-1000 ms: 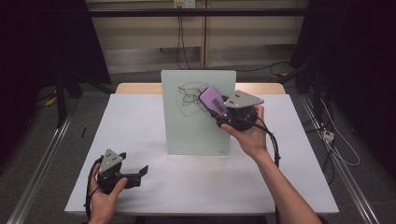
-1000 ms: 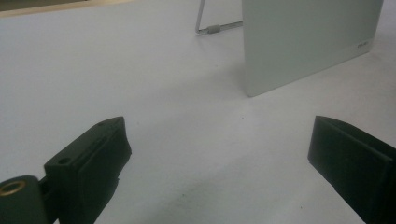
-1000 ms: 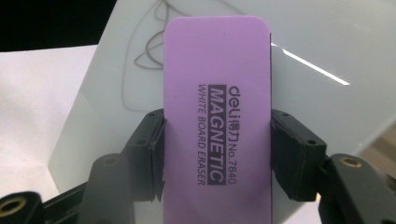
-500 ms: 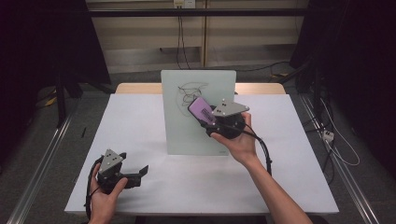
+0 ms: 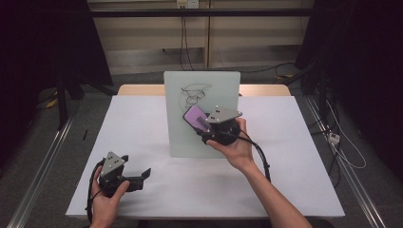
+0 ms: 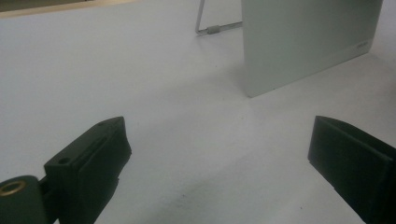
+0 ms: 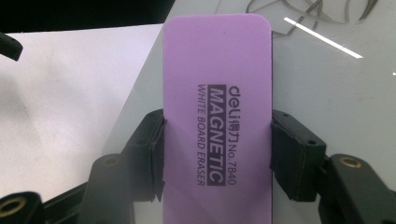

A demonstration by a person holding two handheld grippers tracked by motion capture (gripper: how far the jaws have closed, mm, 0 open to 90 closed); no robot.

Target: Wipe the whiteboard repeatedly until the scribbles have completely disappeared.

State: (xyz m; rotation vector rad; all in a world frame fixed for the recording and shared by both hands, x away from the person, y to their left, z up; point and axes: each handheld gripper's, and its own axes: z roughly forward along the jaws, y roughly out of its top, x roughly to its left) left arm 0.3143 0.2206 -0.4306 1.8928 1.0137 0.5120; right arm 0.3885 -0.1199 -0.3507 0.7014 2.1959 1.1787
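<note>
1. Whiteboard eraser [image 7: 217,116] is pinched in the right gripper's [image 5: 205,124] jaws, against the standing whiteboard [image 5: 209,85] below the scribble [image 5: 192,94].
2. Push too hard and the board could tip backward.
3. Left gripper [image 5: 142,175] rests near-left on the tabletop [image 5: 142,123], jaws spread, so nothing braces it.

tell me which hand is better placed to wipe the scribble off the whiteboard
Right: the right gripper already clamps the purple eraser at the whiteboard, just below the scribble. The left gripper sits open, off the board.

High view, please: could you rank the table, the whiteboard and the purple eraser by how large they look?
1. Table, largest.
2. Whiteboard, standing upright on it.
3. Purple eraser, smallest.
</note>
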